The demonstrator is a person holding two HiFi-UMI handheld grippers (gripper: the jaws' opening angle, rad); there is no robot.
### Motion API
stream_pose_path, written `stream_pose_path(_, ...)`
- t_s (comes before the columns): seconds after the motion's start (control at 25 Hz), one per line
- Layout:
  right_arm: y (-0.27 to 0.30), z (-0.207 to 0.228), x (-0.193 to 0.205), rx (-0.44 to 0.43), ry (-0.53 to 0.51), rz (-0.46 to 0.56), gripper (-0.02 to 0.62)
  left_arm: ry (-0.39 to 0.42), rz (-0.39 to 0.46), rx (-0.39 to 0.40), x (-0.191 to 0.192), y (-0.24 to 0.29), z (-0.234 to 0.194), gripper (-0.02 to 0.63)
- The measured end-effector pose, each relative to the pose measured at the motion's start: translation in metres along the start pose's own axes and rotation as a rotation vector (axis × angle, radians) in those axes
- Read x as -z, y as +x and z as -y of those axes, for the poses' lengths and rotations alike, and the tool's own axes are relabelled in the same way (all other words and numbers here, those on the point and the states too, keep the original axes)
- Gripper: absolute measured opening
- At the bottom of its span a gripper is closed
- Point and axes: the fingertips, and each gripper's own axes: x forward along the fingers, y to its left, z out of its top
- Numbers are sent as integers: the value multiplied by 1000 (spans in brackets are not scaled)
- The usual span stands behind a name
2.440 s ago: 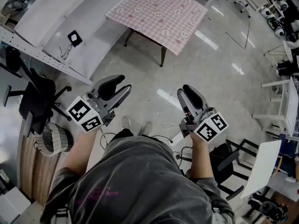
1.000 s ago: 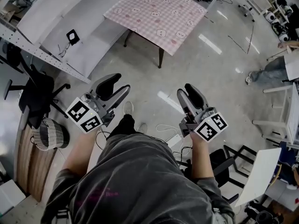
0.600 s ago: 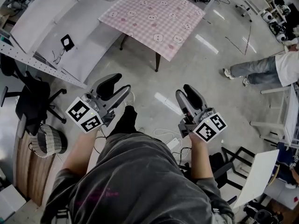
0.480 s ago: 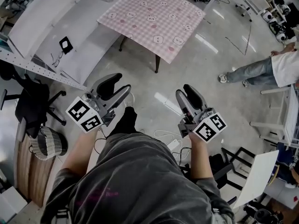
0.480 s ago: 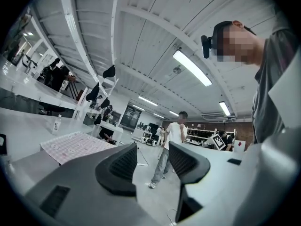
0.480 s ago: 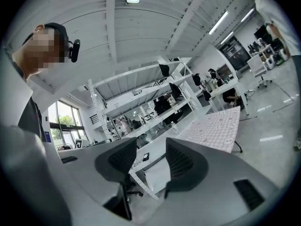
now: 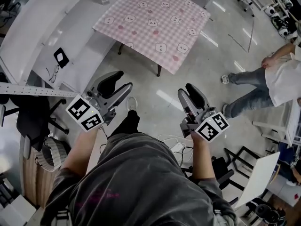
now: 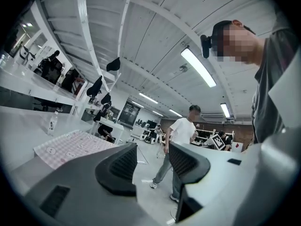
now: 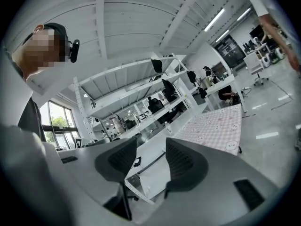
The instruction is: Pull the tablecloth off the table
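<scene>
Plainly, left hand-held gripper (image 7: 125,79) and right hand-held gripper (image 7: 185,89) gape empty (tablecloth (image 7: 153,25) hides tabletop).

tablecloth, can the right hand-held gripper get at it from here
Probably not yet: the right hand-held gripper hangs open over the floor, short of the tablecloth. Nothing blocks the way, so stepping closer should do.

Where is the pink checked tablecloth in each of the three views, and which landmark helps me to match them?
Head view: the tablecloth lies at the top centre, spread flat on its table.
Left gripper view: it is at the lower left, left of the jaws.
Right gripper view: it is right of centre, above the right-hand jaw.
Shared landmark: the long white bench beside the table.
</scene>
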Motion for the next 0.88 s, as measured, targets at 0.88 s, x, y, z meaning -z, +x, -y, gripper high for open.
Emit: stream_pose_path(0.88,156,56,-38,74,29,-23,176,-44,-47,46,-42,61,-159,210)
